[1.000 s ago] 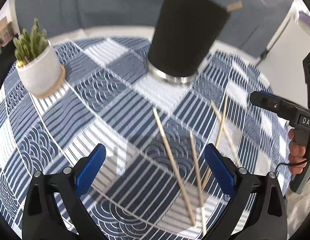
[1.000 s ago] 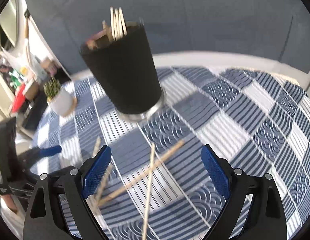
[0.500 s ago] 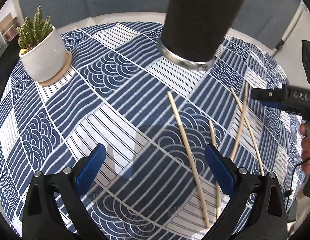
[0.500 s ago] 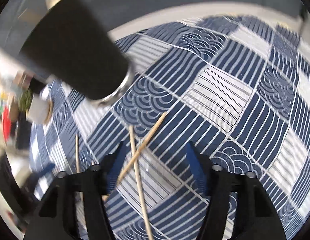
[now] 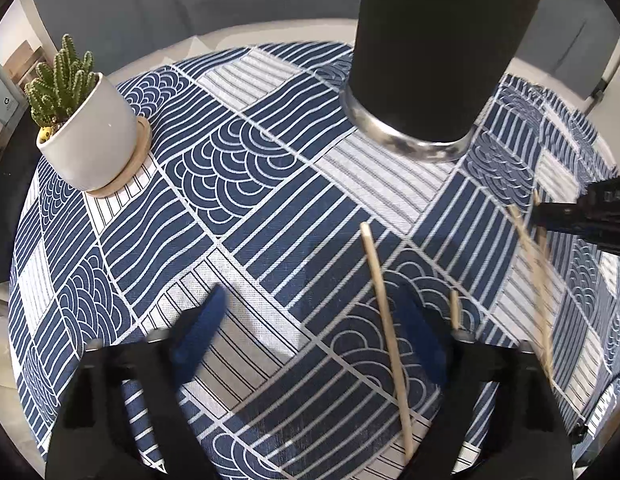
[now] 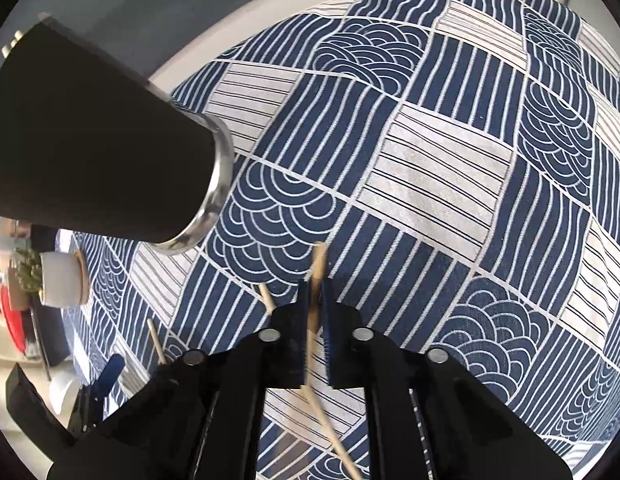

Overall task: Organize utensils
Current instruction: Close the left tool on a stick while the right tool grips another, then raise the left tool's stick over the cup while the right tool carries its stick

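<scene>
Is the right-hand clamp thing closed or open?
Closed: the right gripper has just closed, its blue pads pinching a chopstick just above the tablecloth.

bright daylight, fisheye-warped edges, motion-blurred near parts

Home living or dining corner, not a lab.

Round table (image 5: pixel 214 42) under a navy-and-white patchwork tablecloth (image 5: pixel 246 184), wave and stripe prints. Small cactus (image 5: pixel 62 76) in a white pot (image 5: pixel 94 140) on a wooden coaster, decorative. Black tumbler (image 5: pixel 437 48) with a steel base ring holds wooden sticks, more chopsticks (image 5: pixel 385 320) loose on the cloth. Grey upholstered sofa back (image 5: pixel 190 0) just behind the table. Cluttered shelving with household odds and ends (image 6: pixel 14 300) at the room's edge, too blurred to itemise.
</scene>
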Demonstrator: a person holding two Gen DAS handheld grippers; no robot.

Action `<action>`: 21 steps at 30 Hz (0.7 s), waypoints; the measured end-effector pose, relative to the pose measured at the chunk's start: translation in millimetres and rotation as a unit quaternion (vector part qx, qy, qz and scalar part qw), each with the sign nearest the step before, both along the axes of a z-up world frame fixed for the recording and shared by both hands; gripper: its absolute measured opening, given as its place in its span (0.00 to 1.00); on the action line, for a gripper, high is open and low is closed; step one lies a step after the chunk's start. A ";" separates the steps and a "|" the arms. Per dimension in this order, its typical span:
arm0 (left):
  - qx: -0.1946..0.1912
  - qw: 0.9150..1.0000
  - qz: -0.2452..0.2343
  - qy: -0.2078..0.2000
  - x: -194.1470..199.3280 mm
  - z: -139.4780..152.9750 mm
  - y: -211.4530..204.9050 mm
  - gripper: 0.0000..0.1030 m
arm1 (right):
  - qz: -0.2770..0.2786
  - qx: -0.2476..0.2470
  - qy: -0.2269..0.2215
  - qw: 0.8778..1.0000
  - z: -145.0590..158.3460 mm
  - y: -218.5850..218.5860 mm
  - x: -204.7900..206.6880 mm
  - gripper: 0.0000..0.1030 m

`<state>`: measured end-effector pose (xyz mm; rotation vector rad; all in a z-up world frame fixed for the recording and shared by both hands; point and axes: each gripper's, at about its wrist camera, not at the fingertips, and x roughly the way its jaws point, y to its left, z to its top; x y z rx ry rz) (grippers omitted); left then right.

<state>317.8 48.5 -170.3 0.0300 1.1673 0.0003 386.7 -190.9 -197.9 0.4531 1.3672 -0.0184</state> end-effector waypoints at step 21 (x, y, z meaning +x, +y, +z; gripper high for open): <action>-0.077 0.997 0.018 0.014 -8.3 17.9 31.9 0.04 | 0.056 0.019 -0.134 0.989 84.5 -27.5 -16.9 0.05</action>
